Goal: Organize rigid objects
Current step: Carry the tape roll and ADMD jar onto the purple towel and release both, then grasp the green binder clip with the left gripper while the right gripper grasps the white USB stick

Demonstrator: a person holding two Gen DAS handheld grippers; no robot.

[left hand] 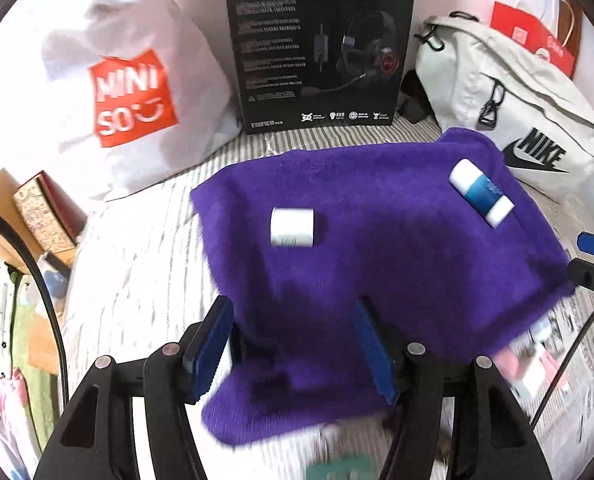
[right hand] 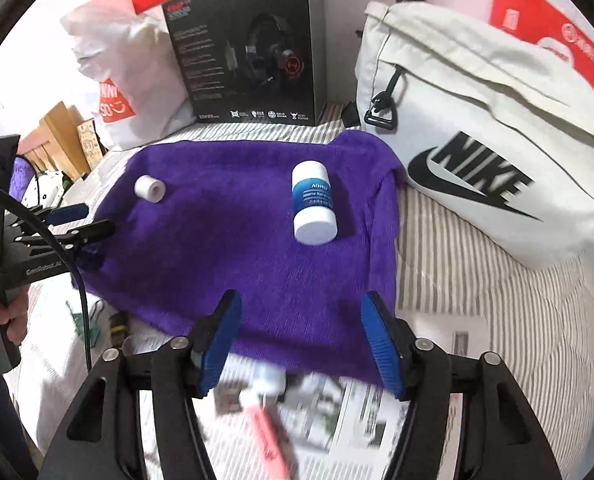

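Both claws, left gripper [left hand: 293, 350] and right gripper [right hand: 301, 340], parted, holding nothing; white-capped blue-labelled plastic bottle [right hand: 313, 204] and short white cylinder [right hand: 149, 189] lying on fuzzy purple cloth [right hand: 237, 248], likely as sorting spot.

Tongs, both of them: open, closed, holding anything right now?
Left tongs: open, nothing between the pads, purple towel below.
Right tongs: open, holding nothing, above the towel's near edge.

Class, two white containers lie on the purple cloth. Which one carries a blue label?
The longer bottle, on the side of the purple cloth nearer the Nike bag. The short container is plain white.
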